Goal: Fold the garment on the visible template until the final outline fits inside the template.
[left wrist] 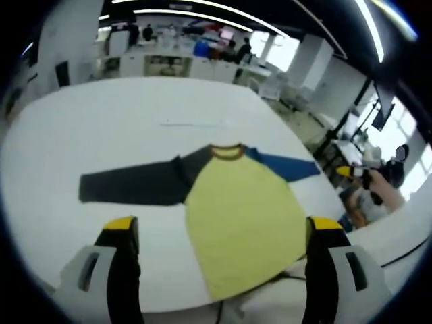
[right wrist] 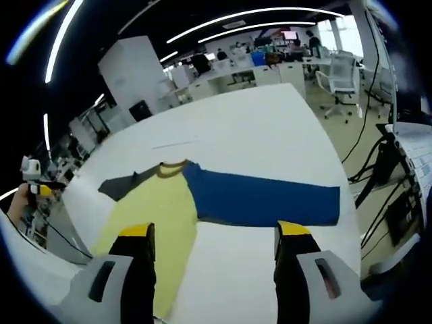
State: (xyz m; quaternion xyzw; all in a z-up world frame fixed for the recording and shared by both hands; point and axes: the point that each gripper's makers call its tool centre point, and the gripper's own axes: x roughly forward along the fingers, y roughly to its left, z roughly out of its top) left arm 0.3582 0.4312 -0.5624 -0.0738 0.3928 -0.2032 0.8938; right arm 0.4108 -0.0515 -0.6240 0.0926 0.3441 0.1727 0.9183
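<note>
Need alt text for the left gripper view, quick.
A yellow shirt with one dark grey sleeve and one blue sleeve lies flat, unfolded, on a white table. The left gripper hangs open above its hem.

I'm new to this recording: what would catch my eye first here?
A long-sleeved shirt lies spread flat on the white table, its yellow body toward the cameras. Its sleeves differ: the dark grey sleeve stretches one way, the blue sleeve the other. Each open claw, left claw and right claw, has yellow-tipped black jaws above the near edge.
</note>
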